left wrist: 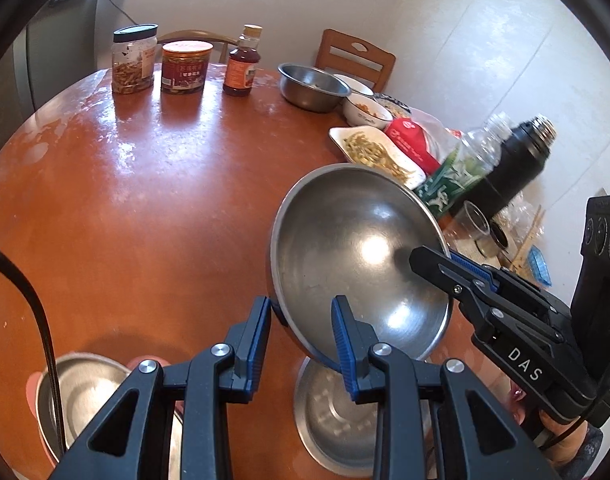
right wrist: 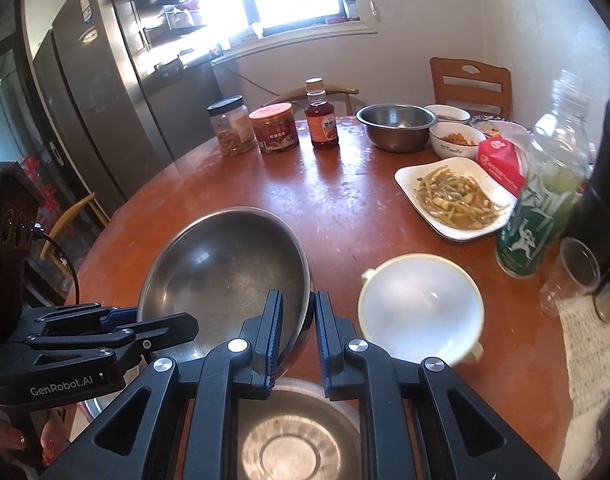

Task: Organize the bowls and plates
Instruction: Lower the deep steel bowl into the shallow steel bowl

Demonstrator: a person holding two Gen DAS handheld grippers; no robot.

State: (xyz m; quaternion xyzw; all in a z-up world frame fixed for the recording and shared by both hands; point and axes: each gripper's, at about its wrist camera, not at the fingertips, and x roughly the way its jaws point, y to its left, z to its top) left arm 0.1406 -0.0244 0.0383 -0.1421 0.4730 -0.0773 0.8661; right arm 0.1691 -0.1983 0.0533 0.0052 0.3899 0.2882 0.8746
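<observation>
While gripped at both rims, steel bowl (left wrist: 345, 240) tilted above table (left wrist: 145, 200)

Bench (right wrist: 345, 208) carries all. Far edge, left to right: jar (right wrist: 229, 126), tin (right wrist: 275, 128), sauce bottle (right wrist: 322, 120), deep metal bowl (right wrist: 397, 126), two small bowls (right wrist: 455, 138) just right of it. Plate of food (right wrist: 453, 200) nearer, right side; drink bottle (right wrist: 541, 208) and flask (left wrist: 509, 168) right of the plate, plastic cup (right wrist: 573, 276) in front. Big bowl (right wrist: 225, 276) tilted above the bench, held at both rims between left gripper (left wrist: 301, 332) and right gripper (right wrist: 297, 336). Flat dish (left wrist: 341, 412) on bench beneath it; white bowl (right wrist: 421, 308) to its right
</observation>
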